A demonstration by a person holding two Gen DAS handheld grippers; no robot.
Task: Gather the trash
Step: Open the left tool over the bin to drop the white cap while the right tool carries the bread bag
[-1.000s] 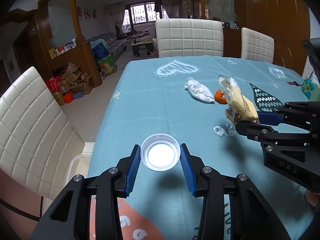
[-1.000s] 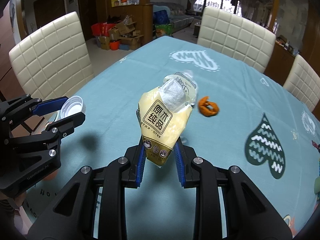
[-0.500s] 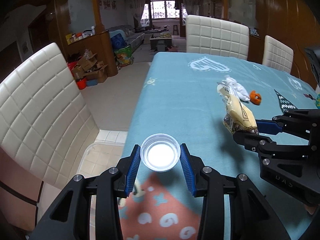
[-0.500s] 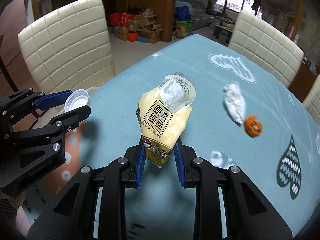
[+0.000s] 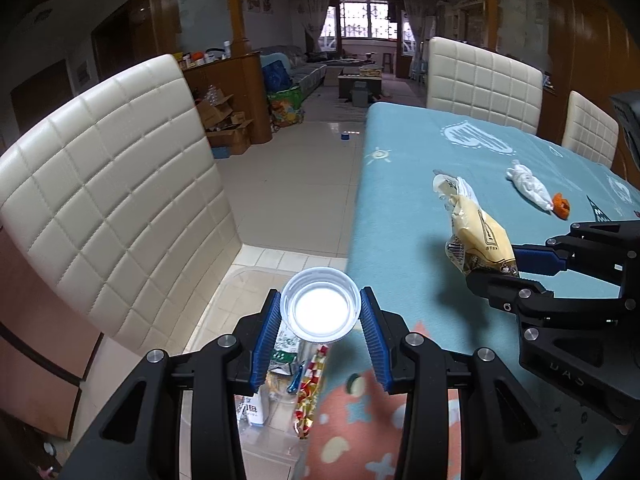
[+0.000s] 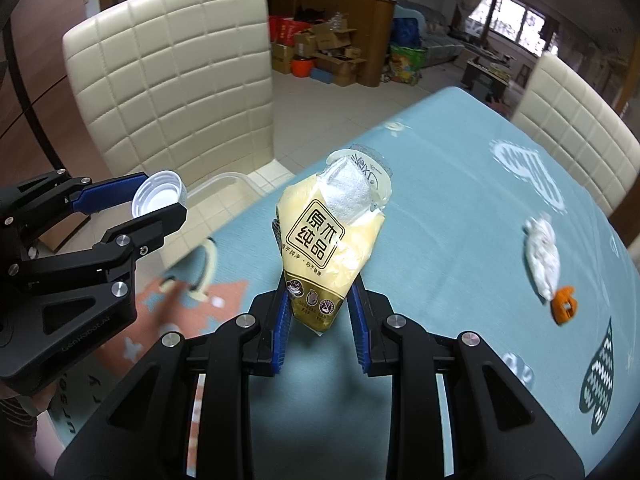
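Observation:
My left gripper is shut on a white plastic cap, hollow side up, held past the table's left edge above a clear bin on the floor. My right gripper is shut on the bottom of a yellow tissue wrapper, which stands upright over the blue tablecloth. The wrapper and right gripper also show at the right of the left wrist view; the cap and left gripper show at the left of the right wrist view.
A crumpled white tissue and an orange peel lie farther along the table. The clear bin holds several wrappers. A cream padded chair stands close beside the bin; two more chairs stand at the table's far end.
Both grippers have moved left toward the table's edge, each keeping its load. The cap, earlier over the tablecloth, now hangs beyond the edge above the bin.

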